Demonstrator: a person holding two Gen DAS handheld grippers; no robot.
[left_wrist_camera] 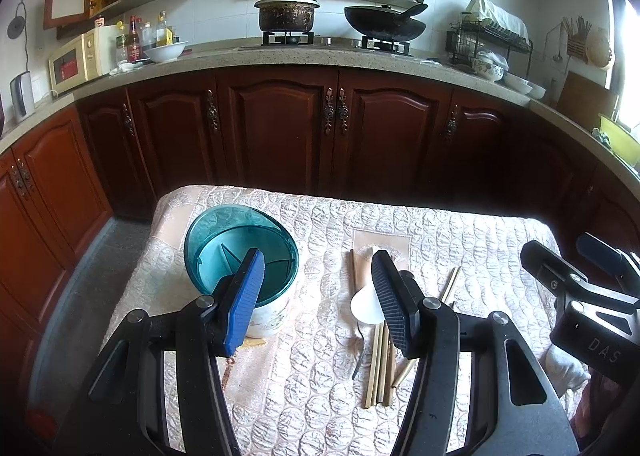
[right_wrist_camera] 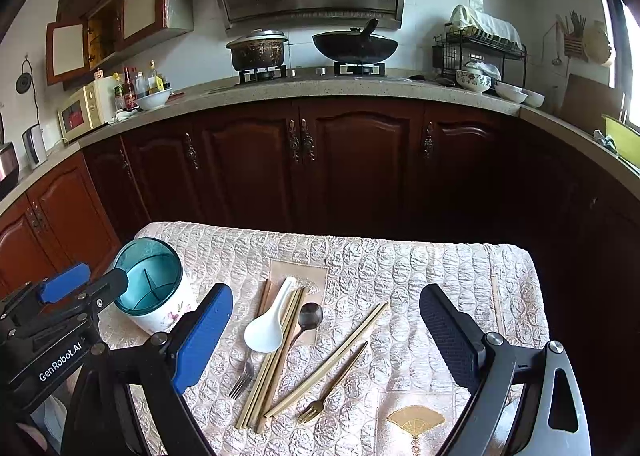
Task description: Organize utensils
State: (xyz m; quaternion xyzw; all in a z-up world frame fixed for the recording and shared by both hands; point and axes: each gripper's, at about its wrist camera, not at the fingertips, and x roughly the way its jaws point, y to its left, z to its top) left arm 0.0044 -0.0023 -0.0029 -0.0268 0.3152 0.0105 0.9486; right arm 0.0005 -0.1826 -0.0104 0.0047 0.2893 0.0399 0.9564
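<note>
Both claws hover released above a quilted tabletop point(right_wrist_camera: 400, 276): the left claw point(left_wrist_camera: 318, 296) near the teal-lined utensil holder point(right_wrist_camera: 150, 288) (standing at the cloth's left), the right claw point(right_wrist_camera: 326, 336) over loose chopsticks point(right_wrist_camera: 276, 360), a white spoon point(right_wrist_camera: 266, 330), and a gold fork point(right_wrist_camera: 332, 386).

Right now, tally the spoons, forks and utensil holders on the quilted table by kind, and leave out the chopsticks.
Spoons: 2 (white spoon, dark spoon)
Forks: 2 (grey fork, gold fork)
Utensil holders: 1 (teal-lined holder)
Total: 5
</note>
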